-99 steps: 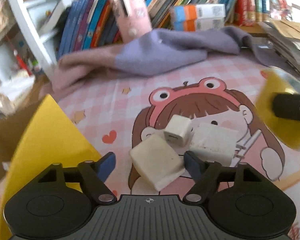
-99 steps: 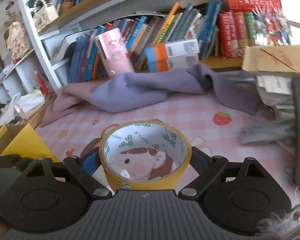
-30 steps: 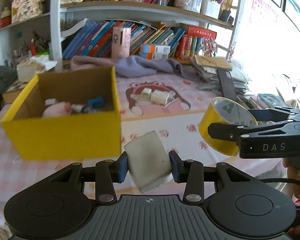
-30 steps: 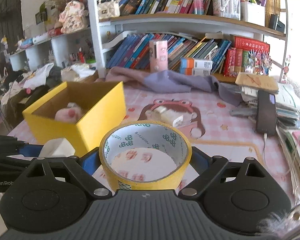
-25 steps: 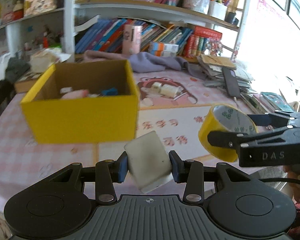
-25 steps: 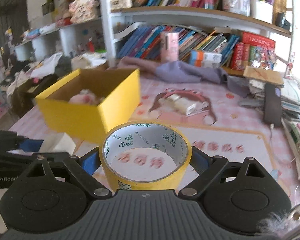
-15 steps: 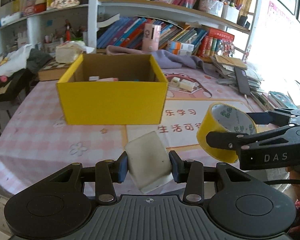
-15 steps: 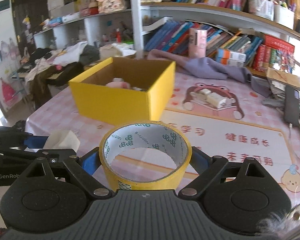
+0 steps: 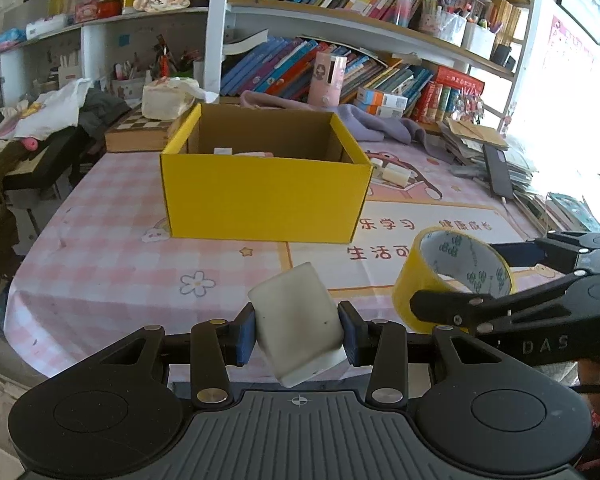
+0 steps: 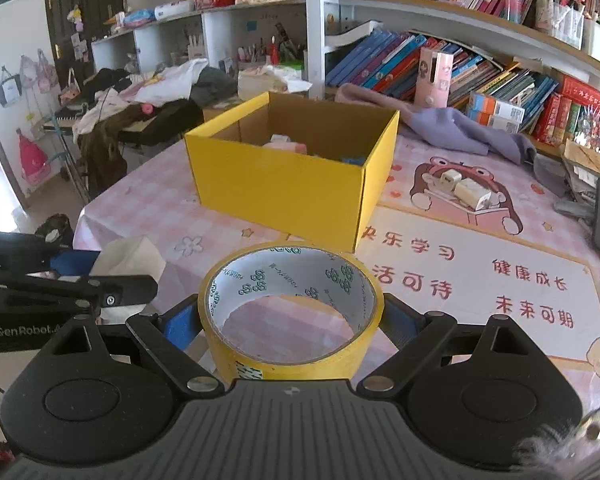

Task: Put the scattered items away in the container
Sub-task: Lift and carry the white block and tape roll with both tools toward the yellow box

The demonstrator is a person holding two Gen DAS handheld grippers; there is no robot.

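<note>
Yellow box [image 9: 266, 196] on the desk [image 9: 112, 264] already held some items; left gripper [image 9: 298, 334] clamped a block [image 9: 296, 328], right gripper [image 10: 290, 320] a tape roll [image 10: 290, 308], both short of it, two chargers [image 10: 464, 188] left.

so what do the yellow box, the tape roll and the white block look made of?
Yellow box: cardboard, likely; matte yellow outside, raw brown inside.
Tape roll: glossy yellow plastic film on a printed white core, probably paper.
White block: unclear; matte off-white with grey smudges, rounded edges, maybe rubber or plastic.
</note>
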